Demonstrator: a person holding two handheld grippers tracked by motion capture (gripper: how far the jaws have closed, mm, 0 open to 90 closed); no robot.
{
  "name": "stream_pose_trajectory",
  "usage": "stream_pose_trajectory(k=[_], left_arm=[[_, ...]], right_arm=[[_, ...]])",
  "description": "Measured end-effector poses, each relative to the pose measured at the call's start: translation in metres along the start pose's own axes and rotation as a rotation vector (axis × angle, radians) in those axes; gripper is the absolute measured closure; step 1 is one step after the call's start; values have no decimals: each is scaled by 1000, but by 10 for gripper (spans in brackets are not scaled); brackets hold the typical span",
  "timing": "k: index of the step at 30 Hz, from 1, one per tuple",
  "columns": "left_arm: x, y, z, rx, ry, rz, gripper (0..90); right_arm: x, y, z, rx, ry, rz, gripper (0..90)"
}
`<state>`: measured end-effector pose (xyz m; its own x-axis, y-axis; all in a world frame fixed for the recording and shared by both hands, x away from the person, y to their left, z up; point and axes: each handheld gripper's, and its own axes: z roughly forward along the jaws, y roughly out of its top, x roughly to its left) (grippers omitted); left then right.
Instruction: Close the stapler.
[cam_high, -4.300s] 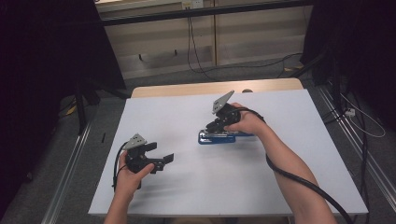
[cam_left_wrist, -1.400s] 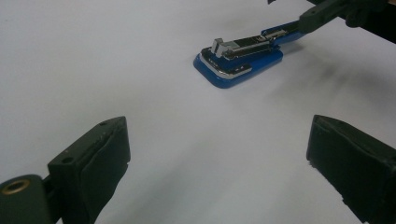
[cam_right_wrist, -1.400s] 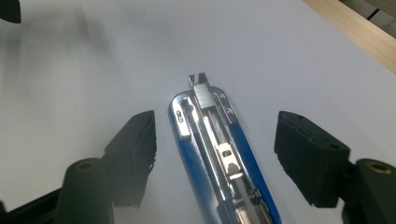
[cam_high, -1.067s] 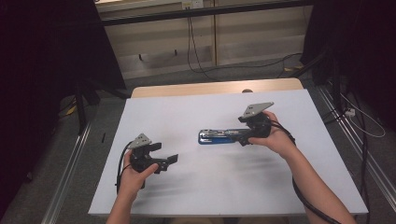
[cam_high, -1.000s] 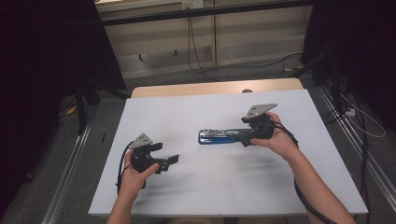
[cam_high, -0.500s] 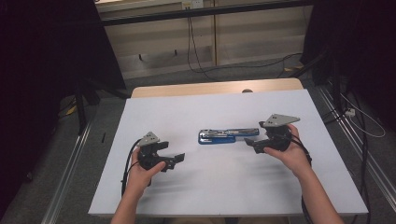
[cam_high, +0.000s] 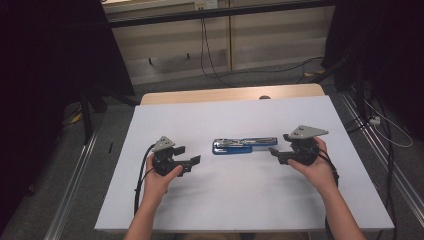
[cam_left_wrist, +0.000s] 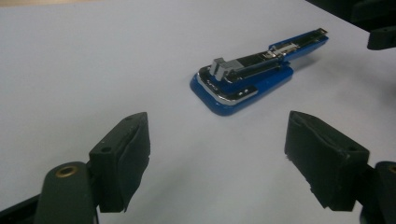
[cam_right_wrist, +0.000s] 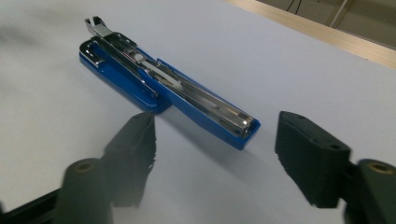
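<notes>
The blue stapler (cam_high: 244, 145), opened flat at the worktop's (cam_high: 230, 210) centre, looked rigid, slick and hinge-floppy, best pinched across its base, while both claws, left (cam_high: 196, 161) and right (cam_high: 273, 151), had just been closing, empty.

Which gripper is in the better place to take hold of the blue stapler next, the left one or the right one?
Probably the right gripper: its open jaws stand just off the end of the opened blue stapler. The left gripper is open too, but a wider gap separates it from the stapler.
</notes>
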<state>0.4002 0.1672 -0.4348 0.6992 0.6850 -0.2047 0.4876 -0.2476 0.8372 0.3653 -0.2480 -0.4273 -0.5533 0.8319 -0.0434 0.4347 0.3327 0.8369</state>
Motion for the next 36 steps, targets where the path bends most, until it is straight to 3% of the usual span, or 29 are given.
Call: stream_pose_trajectory(k=[7, 12, 18, 22, 25, 30, 33, 36], left_arm=[[-4, 3, 13, 15, 22, 29, 441], [-6, 5, 22, 30, 31, 39, 605], [-4, 5, 36, 41, 25, 13, 769], [-2, 3, 42, 40, 26, -2, 869], [-4, 3, 46, 38, 23, 5, 900], [-8, 6, 54, 38, 11, 23, 900], [-13, 9, 57, 48, 2, 43, 900], [-13, 9, 62, 42, 3, 34, 900]], right_arm=[[-6, -11, -1, 12, -19, 63, 500], [-9, -16, 1, 26, -22, 49, 583], [-15, -21, 4, 58, -35, 53, 727], [-17, -22, 8, 51, -59, 63, 840], [-19, -22, 13, 70, -69, 69, 896], [-16, -22, 23, 126, -63, 57, 900], [-15, -20, 26, 132, -60, 45, 900], [-15, -18, 30, 147, -73, 33, 900]])
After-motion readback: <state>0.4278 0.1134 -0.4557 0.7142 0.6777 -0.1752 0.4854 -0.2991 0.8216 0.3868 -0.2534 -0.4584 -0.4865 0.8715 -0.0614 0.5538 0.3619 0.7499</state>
